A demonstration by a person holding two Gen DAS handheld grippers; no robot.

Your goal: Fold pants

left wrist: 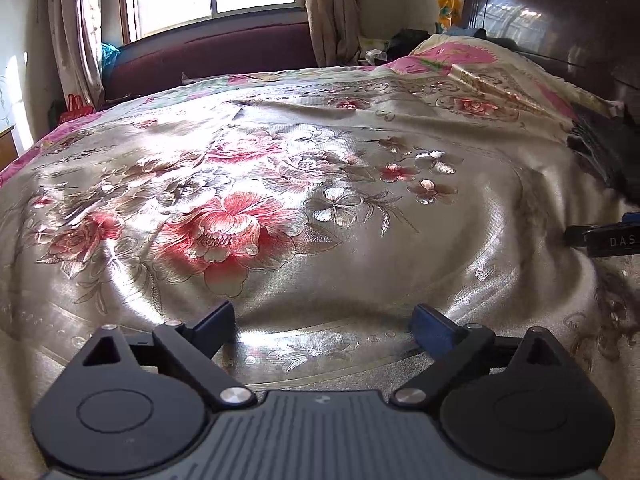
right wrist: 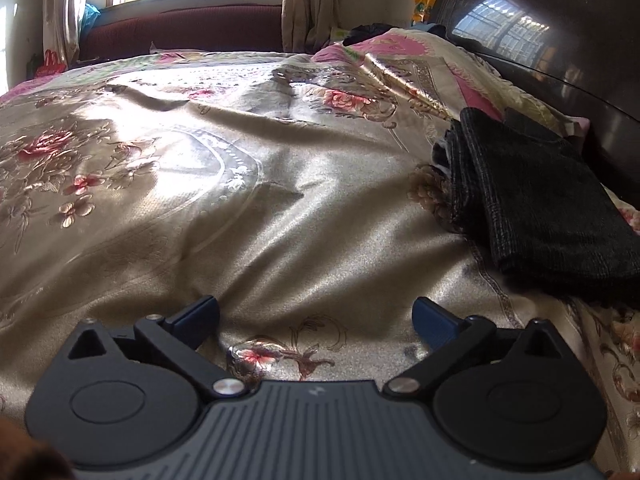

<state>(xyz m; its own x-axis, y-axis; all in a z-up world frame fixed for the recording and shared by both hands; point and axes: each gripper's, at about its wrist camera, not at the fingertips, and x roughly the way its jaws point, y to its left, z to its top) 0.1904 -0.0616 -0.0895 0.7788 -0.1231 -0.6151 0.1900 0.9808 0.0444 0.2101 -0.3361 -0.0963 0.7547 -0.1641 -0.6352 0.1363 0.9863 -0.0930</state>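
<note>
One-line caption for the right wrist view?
Open right gripper above floral bedspread, folded dark pants lying ahead near headboard.

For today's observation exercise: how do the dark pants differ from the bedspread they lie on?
The pants are dark and plain; the bedspread is shiny gold with red flowers. The pants are folded into a compact stack; the bedspread lies spread out and wrinkled. The pants sit near the headboard; the bedspread covers the whole bed. Both are cloth.
</note>
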